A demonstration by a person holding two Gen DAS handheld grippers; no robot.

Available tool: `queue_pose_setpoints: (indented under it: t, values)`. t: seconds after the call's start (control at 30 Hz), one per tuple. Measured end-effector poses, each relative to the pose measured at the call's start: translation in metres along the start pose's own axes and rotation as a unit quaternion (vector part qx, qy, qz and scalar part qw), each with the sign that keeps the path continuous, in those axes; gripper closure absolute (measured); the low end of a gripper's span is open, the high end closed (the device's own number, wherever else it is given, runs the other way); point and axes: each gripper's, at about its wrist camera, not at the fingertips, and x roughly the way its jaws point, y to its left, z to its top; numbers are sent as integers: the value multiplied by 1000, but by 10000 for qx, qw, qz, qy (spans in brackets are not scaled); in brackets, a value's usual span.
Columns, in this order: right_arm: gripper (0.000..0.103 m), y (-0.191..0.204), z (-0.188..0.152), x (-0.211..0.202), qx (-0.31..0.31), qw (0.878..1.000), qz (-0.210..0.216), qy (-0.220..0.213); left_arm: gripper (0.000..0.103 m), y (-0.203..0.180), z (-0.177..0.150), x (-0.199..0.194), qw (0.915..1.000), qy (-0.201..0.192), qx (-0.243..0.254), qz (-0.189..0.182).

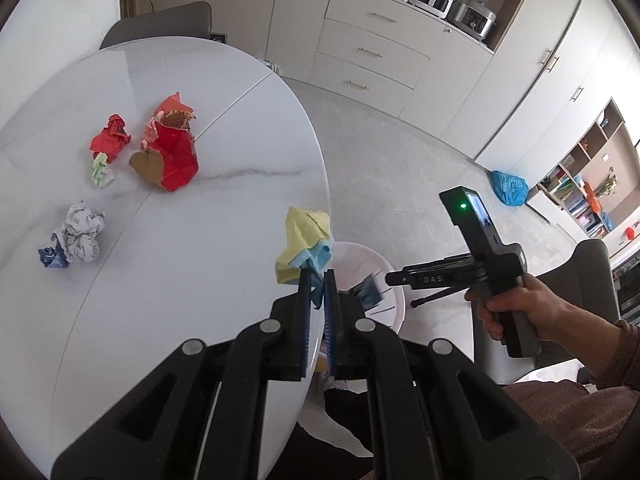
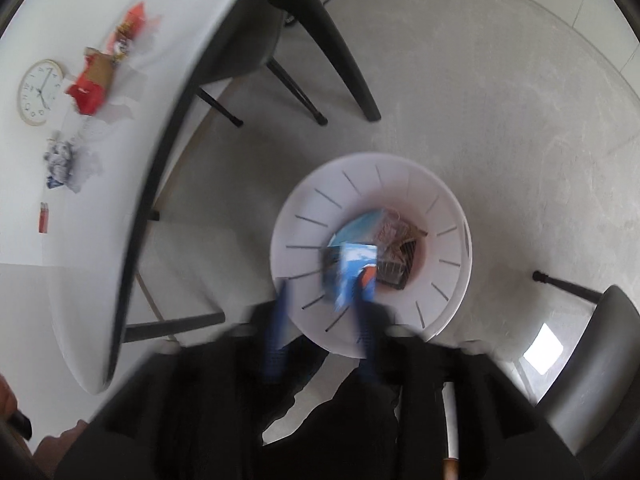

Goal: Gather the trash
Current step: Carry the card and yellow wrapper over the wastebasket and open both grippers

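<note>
On the table (image 1: 168, 240): 4 crumpled wads (image 1: 82, 236), 1 torn red box (image 1: 170, 152); 1 bin (image 2: 448, 200).

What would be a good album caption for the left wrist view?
Left gripper pinching a yellow-and-blue paper wad at the table edge, near a white bin, crumpled trash behind.

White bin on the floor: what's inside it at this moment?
Inside the white bin a blue printed box stands or falls near the centre, with a dark brownish wrapper beside it. Blur and the box hide whatever lies beneath; the bin's floor is barely visible.
</note>
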Motion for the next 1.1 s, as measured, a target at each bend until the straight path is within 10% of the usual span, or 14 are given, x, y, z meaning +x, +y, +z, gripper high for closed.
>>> queue_pose_setpoints:
  t: [0.17, 0.53, 0.67, 0.77, 1.1]
  values:
    - [14, -18, -3, -24, 60, 9997, -59, -217, 97, -21, 0, 10, 9999, 116, 44, 14]
    - [6, -79, -15, -144, 546, 9916, -217, -1150, 95, -101, 21, 82, 9959, 599, 459, -503]
    - [6, -92, -17, -160, 550, 9908, -251, -1207, 33, -113, 21, 103, 9957, 766, 288, -436]
    - [6, -96, -16, -166, 469, 9907, -335, -1229, 19, -120, 23, 102, 9969, 639, 286, -363]
    - [6, -92, -16, -171, 400, 9905, -223, -1294, 15, -116, 26, 92, 9982, 559, 93, -196]
